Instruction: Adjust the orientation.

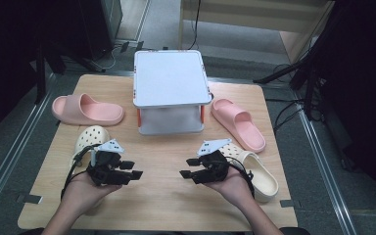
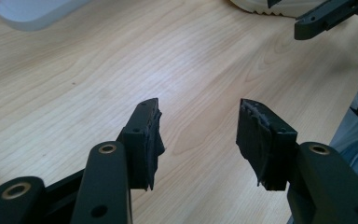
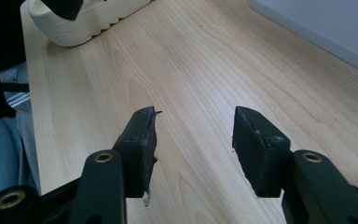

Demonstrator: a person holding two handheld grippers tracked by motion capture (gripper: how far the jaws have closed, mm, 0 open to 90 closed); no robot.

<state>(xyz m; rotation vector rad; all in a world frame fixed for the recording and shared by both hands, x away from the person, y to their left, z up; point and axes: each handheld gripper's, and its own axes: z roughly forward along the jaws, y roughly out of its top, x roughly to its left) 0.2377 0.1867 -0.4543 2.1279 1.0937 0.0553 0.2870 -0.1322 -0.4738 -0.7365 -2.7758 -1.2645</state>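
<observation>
Cream clogs flank both hands; left gripper and right gripper hover wide open, empty; best swing each outward, squarely onto its clog's rim.

No text, label, brand, number or sign can be read anywhere, from upper left to lower right.

Both forearms enter from the bottom edge, each hand cupping its tool from beneath: left claw and right claw point inward toward each other, well apart, each with its 2 jaws parted and gripping nothing, held low above the worktop.
</observation>
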